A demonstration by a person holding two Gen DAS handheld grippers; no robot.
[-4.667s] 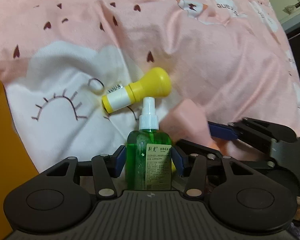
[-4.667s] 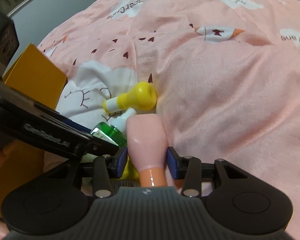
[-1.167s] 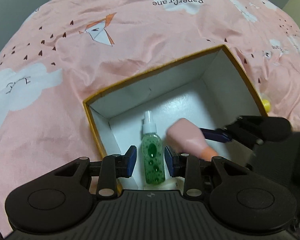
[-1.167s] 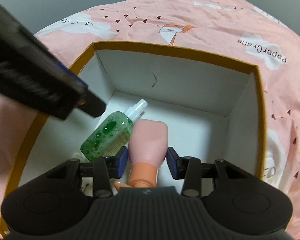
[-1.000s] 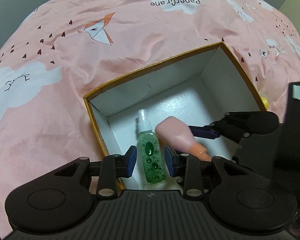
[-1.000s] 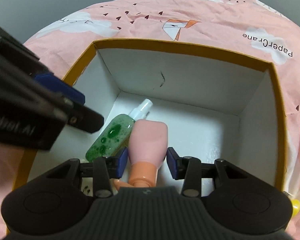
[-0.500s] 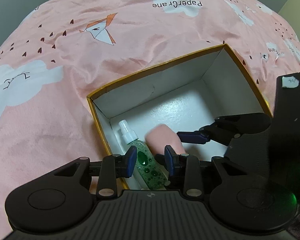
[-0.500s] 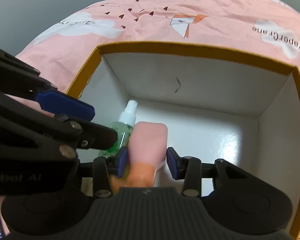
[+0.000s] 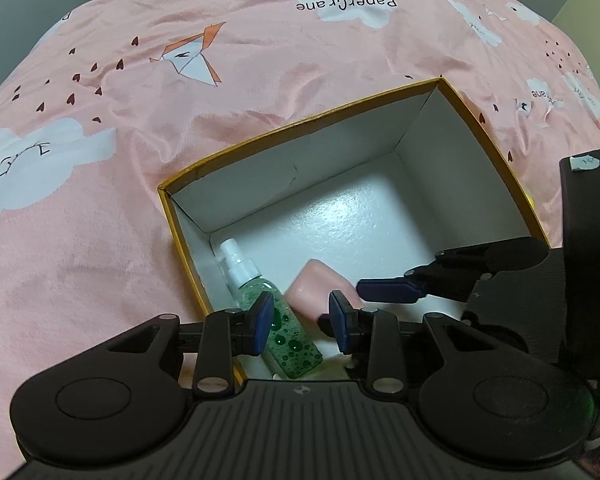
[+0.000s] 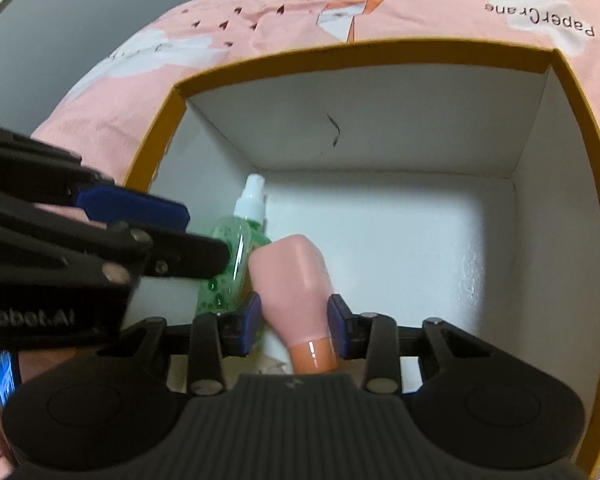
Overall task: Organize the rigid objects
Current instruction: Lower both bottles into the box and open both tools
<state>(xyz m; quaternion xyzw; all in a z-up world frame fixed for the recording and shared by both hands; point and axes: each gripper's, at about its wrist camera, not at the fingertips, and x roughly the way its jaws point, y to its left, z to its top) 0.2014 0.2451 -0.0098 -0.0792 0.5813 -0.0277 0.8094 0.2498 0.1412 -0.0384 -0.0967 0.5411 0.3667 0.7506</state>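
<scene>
- The green spray bottle [image 9: 284,328] now lies flat on the white floor of the box [image 9: 300,128], in its near left corner, nozzle pointing toward the far wall; 4.7 s ago it stood upright over the bedspread, clamped in the left hand-held gripper [image 9: 302,318].
- That left hand-held gripper has widened since half a second ago: its blue pads [image 9: 262,316] stand apart from the bottle, with gaps showing on both sides, so it no longer pinches anything.
- The pink bottle [image 10: 296,280] has come down too and rests just beside the green one, the two seeming to touch along their sides.
- The right hand-held gripper [image 10: 294,322] has loosened as well; a gap shows at the pink bottle's neck on the left side, while the right pad sits close, and whether it still touches I cannot tell.
- Both bottles sit in the box's left half; the right half of the floor shows bare white.
- The box rests on the pink bedspread [image 9: 100,184], as it did a second ago.
- The yellow bottle seen 4.7 s ago is out of sight now.
</scene>
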